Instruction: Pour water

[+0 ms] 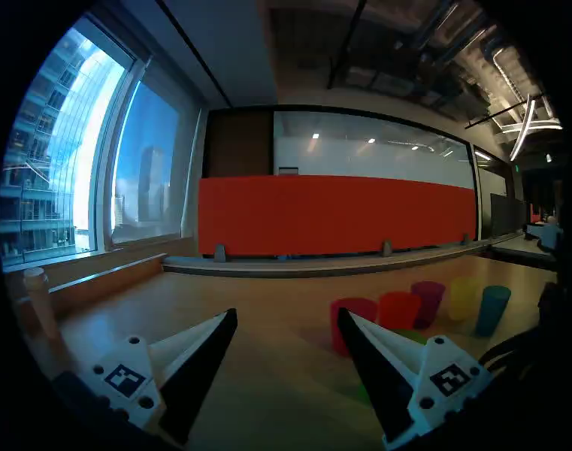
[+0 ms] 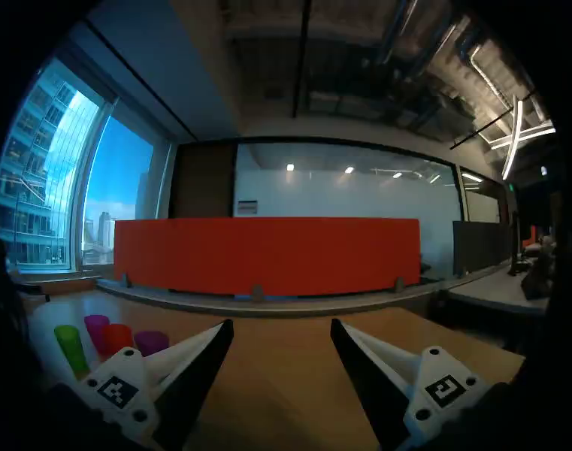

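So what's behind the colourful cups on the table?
More wooden table, then a long orange panel with glass above it. A green cup sits in front, mostly covered by a finger of the left gripper.

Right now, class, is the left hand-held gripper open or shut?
Open: the left hand-held gripper has its two fingers wide apart, with the wooden table visible between them; nothing is gripped.

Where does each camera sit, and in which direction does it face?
Left gripper view: rides on the left gripper, facing forward over the wooden table toward the red partition; coloured cups stand right of its open fingers.
Right gripper view: rides on the right gripper, facing the same partition; the cups stand left of its open fingers.
Both share table, partition, cups and the windows at left.
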Tool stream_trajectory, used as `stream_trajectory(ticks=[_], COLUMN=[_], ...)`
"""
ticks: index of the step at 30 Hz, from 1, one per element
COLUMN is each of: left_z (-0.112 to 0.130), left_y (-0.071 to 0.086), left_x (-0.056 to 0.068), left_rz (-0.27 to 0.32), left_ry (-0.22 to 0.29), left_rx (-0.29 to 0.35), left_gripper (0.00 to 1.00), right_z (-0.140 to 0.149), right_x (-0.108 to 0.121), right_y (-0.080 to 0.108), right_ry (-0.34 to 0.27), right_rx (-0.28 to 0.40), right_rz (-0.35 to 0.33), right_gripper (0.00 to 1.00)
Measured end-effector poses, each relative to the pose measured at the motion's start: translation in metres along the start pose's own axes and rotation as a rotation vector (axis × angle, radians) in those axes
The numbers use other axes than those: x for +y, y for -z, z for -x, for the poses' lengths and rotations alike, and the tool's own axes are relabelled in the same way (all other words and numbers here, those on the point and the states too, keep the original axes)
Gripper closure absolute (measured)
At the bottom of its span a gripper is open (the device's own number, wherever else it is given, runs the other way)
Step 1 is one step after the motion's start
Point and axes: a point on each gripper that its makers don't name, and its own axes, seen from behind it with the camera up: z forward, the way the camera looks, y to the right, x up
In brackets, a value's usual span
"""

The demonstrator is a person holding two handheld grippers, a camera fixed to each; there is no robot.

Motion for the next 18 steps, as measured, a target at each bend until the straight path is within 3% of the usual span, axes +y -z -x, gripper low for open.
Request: stream_trajectory(ticks=[18], left_z=[0.0], left_y=[0.0], left_x=[0.0], left_rz=[0.0], left_ry=[0.0], left_rx=[0.0], left_gripper=[0.01], right_z=[0.038], right_x=[0.0], right_y=[-0.003], right_ry=[-0.02], right_rx=[-0.047], right_rz=[0.003], right_gripper=[0.0])
